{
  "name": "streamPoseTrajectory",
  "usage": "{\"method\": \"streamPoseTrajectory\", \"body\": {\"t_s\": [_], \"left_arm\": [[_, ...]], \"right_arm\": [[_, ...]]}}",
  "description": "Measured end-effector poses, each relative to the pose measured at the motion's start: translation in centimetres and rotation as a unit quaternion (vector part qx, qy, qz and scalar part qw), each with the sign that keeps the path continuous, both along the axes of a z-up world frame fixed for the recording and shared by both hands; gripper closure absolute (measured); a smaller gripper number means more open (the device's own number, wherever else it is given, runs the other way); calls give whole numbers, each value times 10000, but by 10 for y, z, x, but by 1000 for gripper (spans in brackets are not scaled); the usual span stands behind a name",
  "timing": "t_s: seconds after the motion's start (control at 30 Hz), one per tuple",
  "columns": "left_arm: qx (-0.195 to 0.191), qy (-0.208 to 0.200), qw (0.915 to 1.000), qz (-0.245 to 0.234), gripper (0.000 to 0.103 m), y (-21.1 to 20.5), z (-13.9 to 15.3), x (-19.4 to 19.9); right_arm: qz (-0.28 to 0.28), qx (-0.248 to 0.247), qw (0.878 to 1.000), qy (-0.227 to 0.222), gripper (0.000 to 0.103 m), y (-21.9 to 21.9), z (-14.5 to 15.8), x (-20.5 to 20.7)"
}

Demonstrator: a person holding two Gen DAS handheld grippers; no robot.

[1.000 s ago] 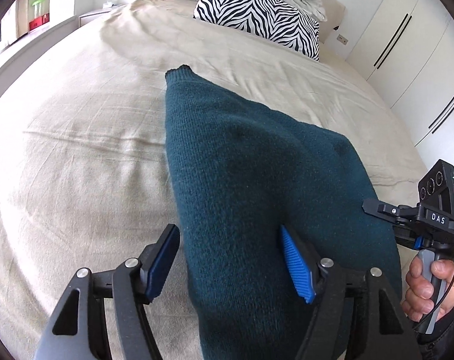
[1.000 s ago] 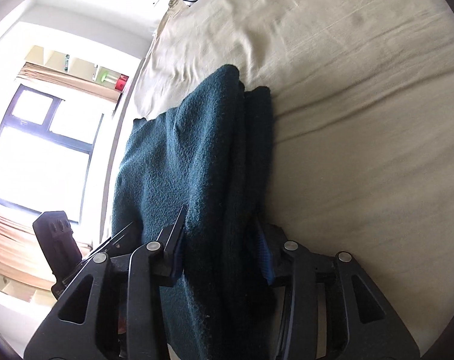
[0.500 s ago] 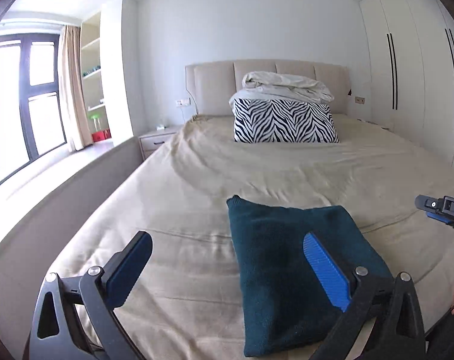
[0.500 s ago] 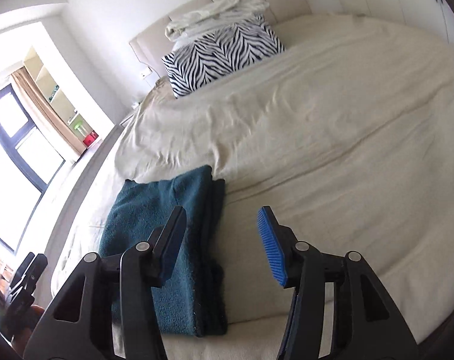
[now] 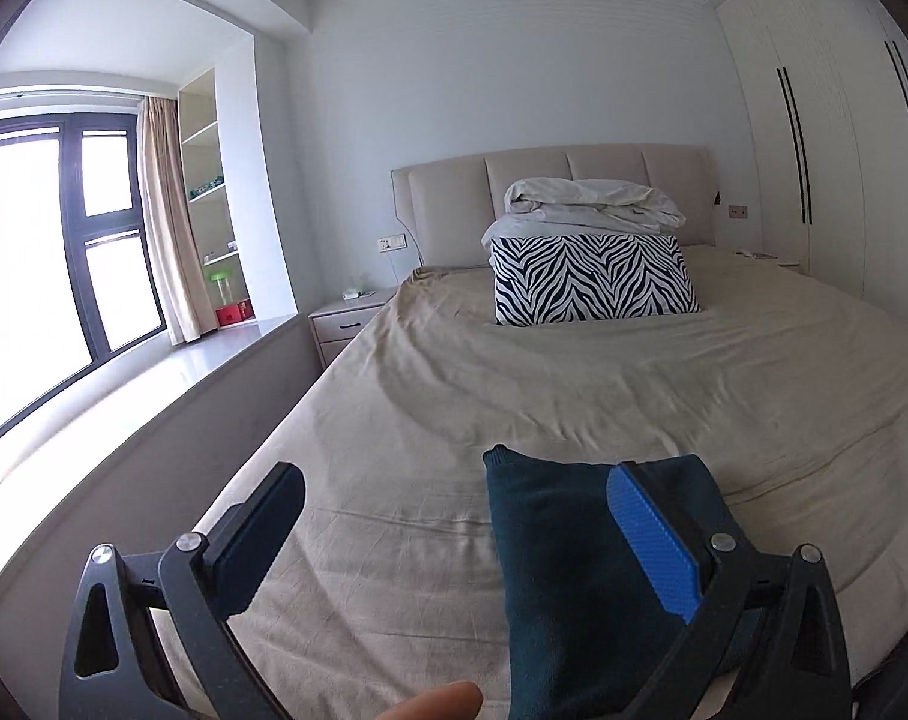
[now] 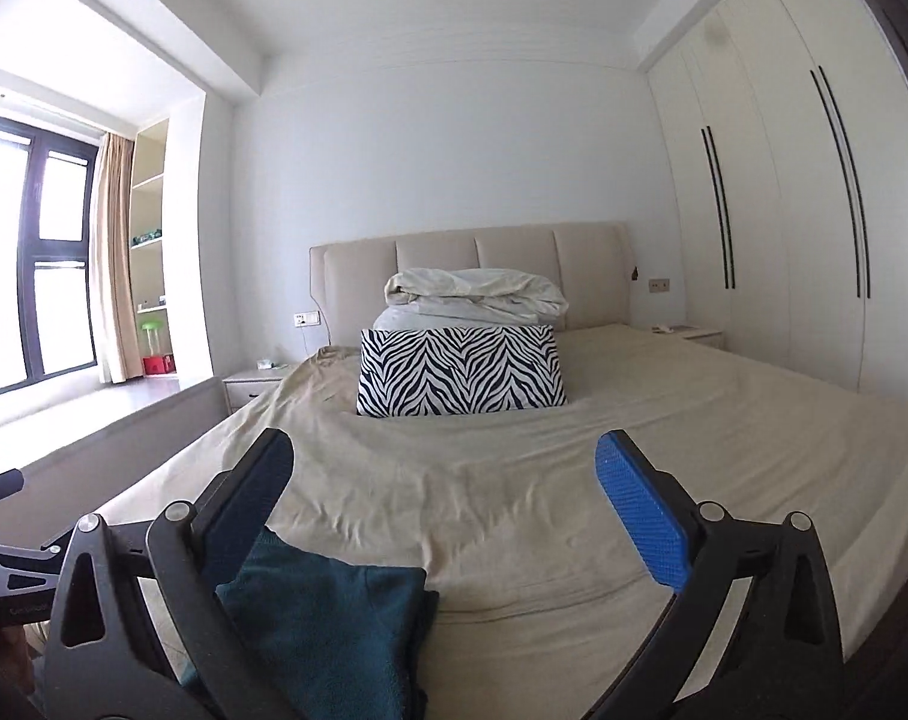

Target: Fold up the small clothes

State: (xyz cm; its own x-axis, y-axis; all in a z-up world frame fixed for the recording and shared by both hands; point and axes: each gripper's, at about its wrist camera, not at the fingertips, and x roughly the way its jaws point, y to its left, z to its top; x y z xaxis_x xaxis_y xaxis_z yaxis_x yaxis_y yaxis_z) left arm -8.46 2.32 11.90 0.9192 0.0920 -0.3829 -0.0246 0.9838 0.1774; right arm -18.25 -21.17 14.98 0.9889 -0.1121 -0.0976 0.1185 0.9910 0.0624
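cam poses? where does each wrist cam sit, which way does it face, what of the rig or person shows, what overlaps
Left wrist: on the left gripper, open, facing the headboard; a fingertip shows at bottom.
Right wrist: on the right gripper, open, same heading; the other gripper's body shows at left edge.
Shared: folded teal garment, zebra pillow, bed.
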Motion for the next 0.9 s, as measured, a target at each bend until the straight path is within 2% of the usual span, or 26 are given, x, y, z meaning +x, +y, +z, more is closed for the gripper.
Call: {"method": "streamPoseTrajectory", "body": {"t_s": [0.1,0.2,0.33,0.43,0.6,0.9], "left_arm": [[-157,574,9982,69,0,1,-20,18],[-359,1107,9932,20,0,2,-43,27],[-655,1708,9831,-39,0,3,-70,41],[-618,1901,9798,-79,0,-1,-85,44],[-721,2090,9752,-146,0,-2,-98,46],[-798,2144,9735,-65,0,4,-106,49]], "right_arm": [[75,-68,9989,449,0,12,5,7],[217,253,9907,1317,0,15,-16,27],[112,562,9613,2696,0,12,-71,63],[116,707,9418,3284,0,14,-106,76],[118,429,9358,3498,0,25,-126,83],[250,393,9310,3621,0,30,-126,82]]}}
